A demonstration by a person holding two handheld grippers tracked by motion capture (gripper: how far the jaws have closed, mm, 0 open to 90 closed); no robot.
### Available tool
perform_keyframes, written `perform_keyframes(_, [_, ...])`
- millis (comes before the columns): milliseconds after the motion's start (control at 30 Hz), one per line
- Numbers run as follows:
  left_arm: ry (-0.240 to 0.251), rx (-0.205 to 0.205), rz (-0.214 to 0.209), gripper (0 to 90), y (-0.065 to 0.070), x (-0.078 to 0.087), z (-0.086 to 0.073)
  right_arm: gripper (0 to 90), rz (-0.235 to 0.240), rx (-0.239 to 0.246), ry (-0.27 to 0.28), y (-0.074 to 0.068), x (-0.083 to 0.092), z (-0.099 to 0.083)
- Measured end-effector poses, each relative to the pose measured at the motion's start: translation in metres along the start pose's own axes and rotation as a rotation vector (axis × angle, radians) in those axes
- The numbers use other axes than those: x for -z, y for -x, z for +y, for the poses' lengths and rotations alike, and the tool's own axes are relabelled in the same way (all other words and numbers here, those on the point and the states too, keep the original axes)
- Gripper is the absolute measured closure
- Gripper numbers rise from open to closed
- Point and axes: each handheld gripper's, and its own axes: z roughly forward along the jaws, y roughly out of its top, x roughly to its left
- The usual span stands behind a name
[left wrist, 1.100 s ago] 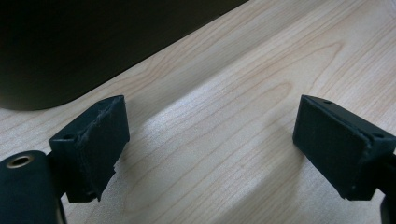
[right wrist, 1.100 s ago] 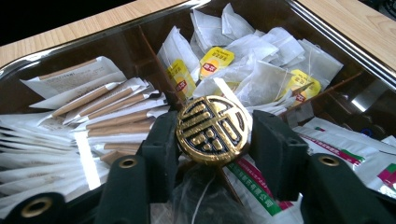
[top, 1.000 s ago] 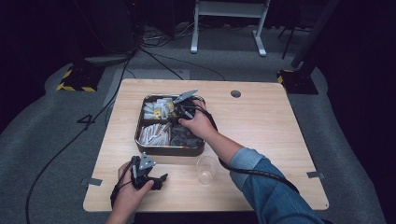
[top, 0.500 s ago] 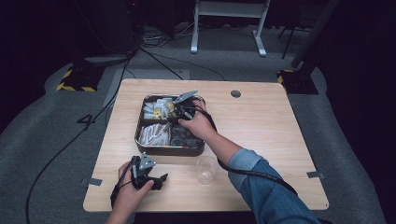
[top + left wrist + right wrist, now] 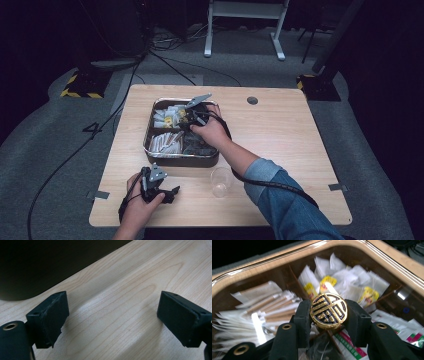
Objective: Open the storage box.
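The right gripper is clamped on a round gold-and-black lid, its two black jaws pressing the rim from either side. It holds the lid over the metal tray, above compartments of white sachets and paper-wrapped sticks. The left gripper rests near the table edge with its jaws wide apart, nothing between them. A clear plastic cup stands just in front of the tray
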Motion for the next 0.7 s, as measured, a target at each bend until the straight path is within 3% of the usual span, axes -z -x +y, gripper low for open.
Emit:
perform_keyframes(467, [0.001, 0.009, -0.007, 11.0, 0.001, 0.0, 0.0, 58.8, -0.004, 0.007, 0.075, -0.001, 0.037, 0.019])
perform_keyframes(533, [0.0, 0.009, -0.007, 11.0, 0.001, 0.0, 0.0, 58.8, -0.004, 0.001, 0.1, 0.002, 0.047, 0.019])
perform_keyframes(700, [0.0, 0.01, -0.007, 11.0, 0.001, 0.0, 0.0, 58.8, -0.021, -0.008, 0.104, 0.009, 0.058, 0.017])
